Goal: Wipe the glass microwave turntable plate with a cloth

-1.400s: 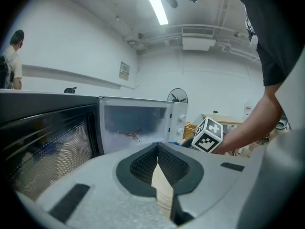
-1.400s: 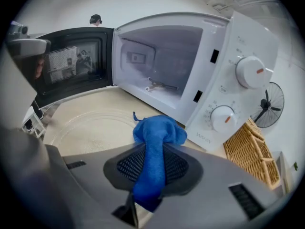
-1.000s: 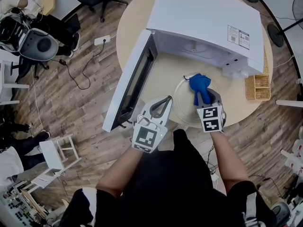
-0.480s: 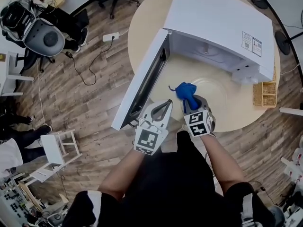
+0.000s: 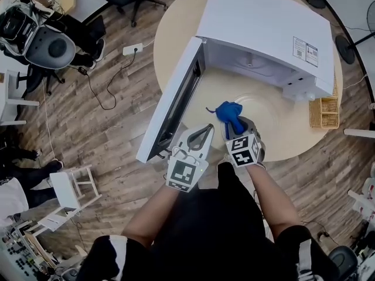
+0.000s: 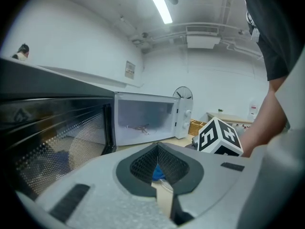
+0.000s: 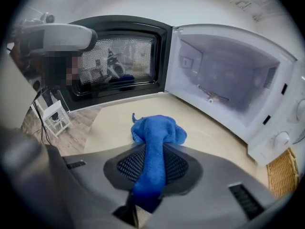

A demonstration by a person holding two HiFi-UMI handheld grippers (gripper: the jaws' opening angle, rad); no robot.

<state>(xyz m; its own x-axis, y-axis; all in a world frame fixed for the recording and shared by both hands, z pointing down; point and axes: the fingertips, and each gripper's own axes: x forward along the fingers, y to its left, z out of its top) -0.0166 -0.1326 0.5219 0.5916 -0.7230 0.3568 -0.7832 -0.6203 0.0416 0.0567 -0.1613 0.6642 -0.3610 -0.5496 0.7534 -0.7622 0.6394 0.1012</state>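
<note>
The glass turntable plate (image 5: 266, 119) lies on the round table in front of the open microwave (image 5: 263, 22); only its faint rim arcs show. My right gripper (image 5: 234, 127) is shut on a bunched blue cloth (image 5: 228, 113), which rests at the plate's left side. In the right gripper view the cloth (image 7: 157, 132) runs up between the jaws and bulges past the tips of my right gripper (image 7: 153, 149). My left gripper (image 5: 206, 127) hovers just left of the cloth, jaw tips together, nothing clearly held. The left gripper view shows those tips (image 6: 157, 144) meeting.
The microwave door (image 5: 173, 104) swings open to the left, close beside my left gripper. A wicker basket (image 5: 324, 113) sits at the table's right edge (image 5: 293, 148). On the wooden floor are a power strip (image 5: 132, 50), a white stool (image 5: 73, 186) and office chairs (image 5: 41, 40).
My right gripper has dragged the blue cloth from the middle of the plate to its left side, nearer the left gripper. The left gripper has stayed put.
</note>
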